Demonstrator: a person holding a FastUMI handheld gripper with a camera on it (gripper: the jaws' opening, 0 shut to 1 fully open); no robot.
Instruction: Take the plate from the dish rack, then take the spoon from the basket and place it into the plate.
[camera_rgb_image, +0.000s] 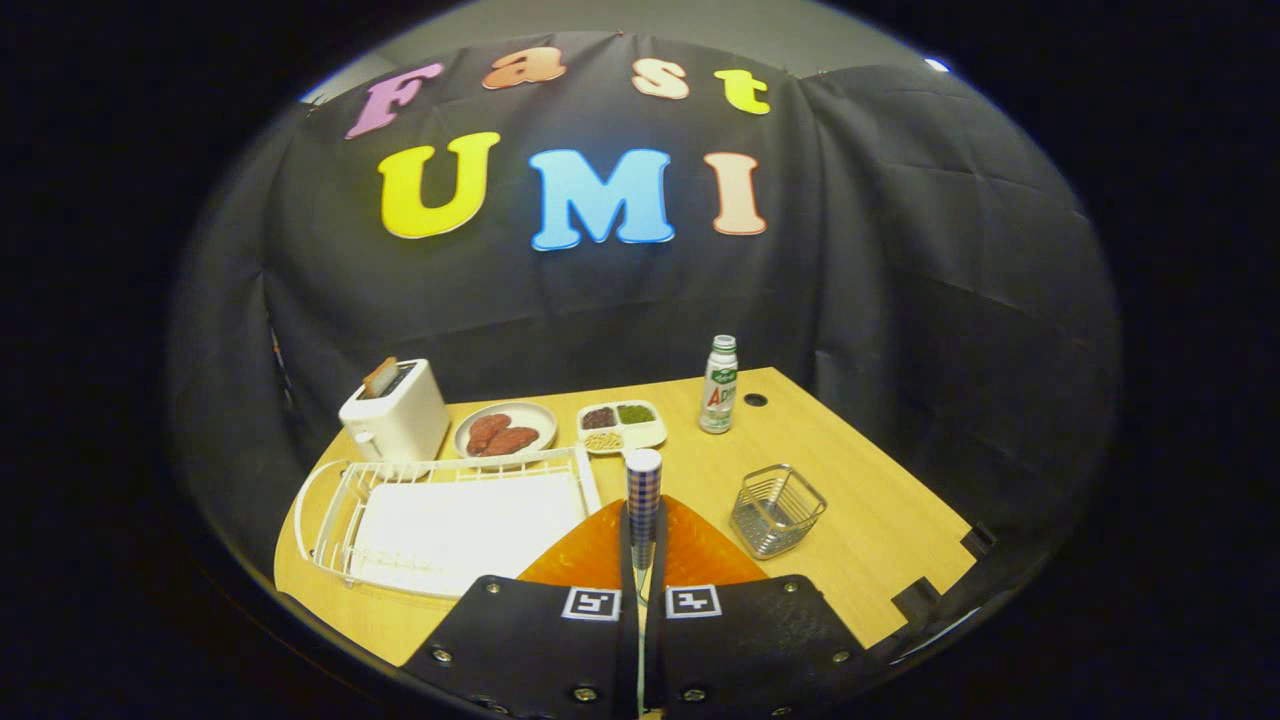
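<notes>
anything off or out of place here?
Nothing spilled or damaged. The hand-held gripper is shut on a checkered-handled spoon, standing upright above the orange plate. White wire dish rack and metal mesh basket sit squarely on the wooden table.

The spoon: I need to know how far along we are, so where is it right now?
In the gripper view the spoon stands upright, pinched between the tool's two fingers, over the orange plate, between the dish rack and the basket.
</notes>
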